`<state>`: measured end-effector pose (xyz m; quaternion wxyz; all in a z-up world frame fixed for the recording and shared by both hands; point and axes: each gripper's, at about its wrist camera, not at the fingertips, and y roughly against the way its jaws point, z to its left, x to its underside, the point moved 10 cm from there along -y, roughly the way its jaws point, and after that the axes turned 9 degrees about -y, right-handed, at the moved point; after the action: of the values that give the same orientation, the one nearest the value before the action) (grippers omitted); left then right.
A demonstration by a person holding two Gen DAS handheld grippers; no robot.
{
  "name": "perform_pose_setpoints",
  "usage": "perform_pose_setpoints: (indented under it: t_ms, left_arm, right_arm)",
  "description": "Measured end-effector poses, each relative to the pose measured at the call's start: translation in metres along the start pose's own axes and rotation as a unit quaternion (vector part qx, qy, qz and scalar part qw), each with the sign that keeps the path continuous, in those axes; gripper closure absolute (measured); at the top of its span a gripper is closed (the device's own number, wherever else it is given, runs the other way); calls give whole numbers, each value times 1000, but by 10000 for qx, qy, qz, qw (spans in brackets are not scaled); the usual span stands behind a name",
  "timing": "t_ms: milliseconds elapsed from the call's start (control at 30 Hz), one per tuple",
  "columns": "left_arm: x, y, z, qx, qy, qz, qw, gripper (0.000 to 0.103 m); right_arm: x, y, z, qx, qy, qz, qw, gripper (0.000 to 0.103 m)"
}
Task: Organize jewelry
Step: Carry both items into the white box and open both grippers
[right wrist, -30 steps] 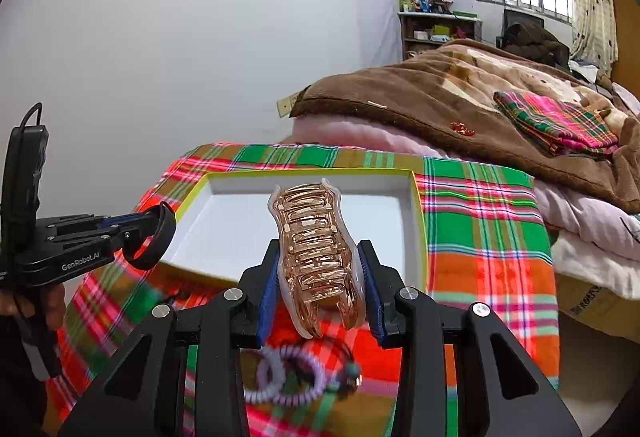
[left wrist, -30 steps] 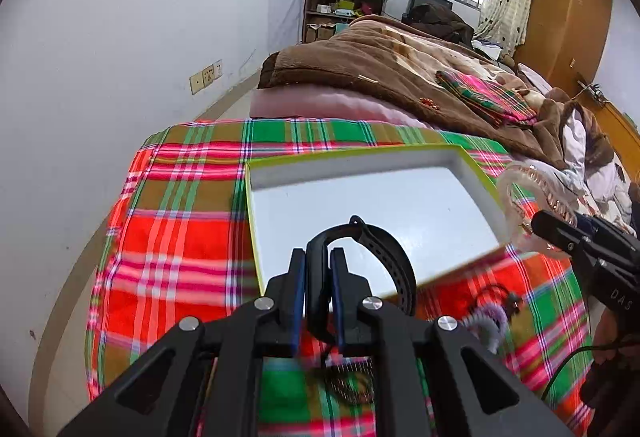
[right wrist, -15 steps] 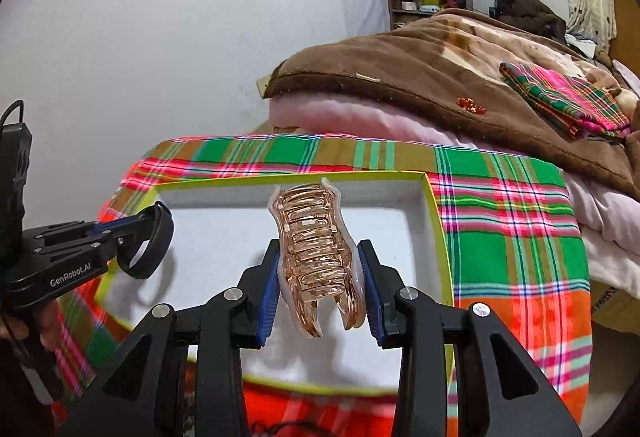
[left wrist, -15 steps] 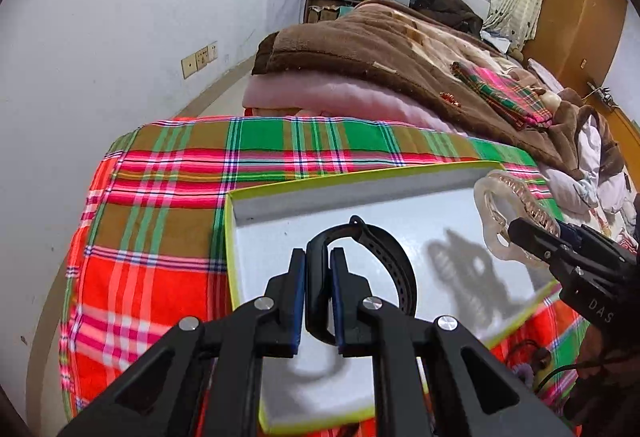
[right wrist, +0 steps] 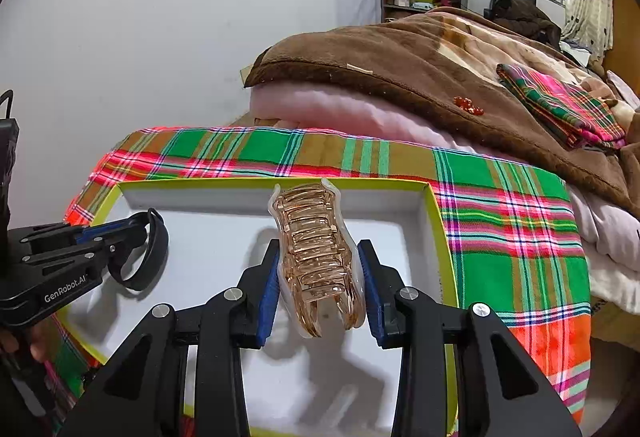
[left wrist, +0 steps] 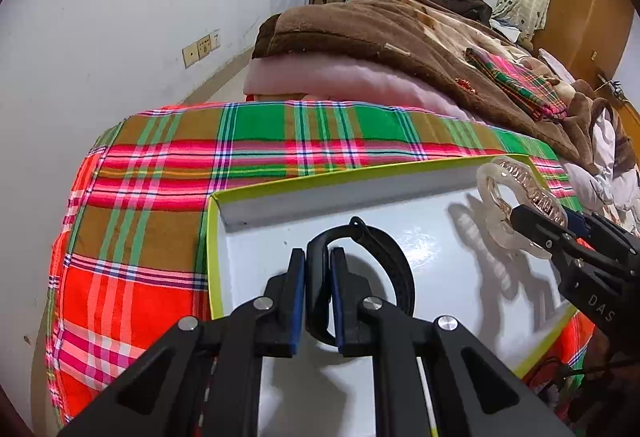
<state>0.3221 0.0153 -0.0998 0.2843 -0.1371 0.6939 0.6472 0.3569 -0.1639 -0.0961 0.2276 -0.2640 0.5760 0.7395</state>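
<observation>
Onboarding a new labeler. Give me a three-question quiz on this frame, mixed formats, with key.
1. True or false: the left gripper is shut on a black band.
2. Multiple choice: what is the right gripper holding?
A. a purple hair tie
B. a rose-gold claw hair clip
C. nothing
3. Fill in: both grippers are held above the white floor of a shallow box with a ______ rim, which sits on the plaid cloth.

Key:
1. true
2. B
3. yellow-green
</observation>
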Motion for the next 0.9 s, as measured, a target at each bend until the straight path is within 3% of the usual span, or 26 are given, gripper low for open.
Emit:
perform_pose_setpoints:
  t_ms: [367, 567, 633, 900]
  left_arm:
    - [3, -5, 4, -1, 61, 58, 10000, 89]
    - [3, -6, 4, 31, 104, 74, 9999, 75]
    - [2, -4, 4, 32, 143, 58, 9999, 66]
    - [1, 2, 4, 29, 177, 4, 9998, 58]
  right_arm:
    - [0, -4, 1, 51, 18, 10, 10000, 65]
    - [0, -3, 0, 39, -72, -1, 10000, 65]
    - [0, -3, -1, 23, -118, 1, 9999, 65]
    - [-3, 3, -1, -18, -175, -93, 9998, 56]
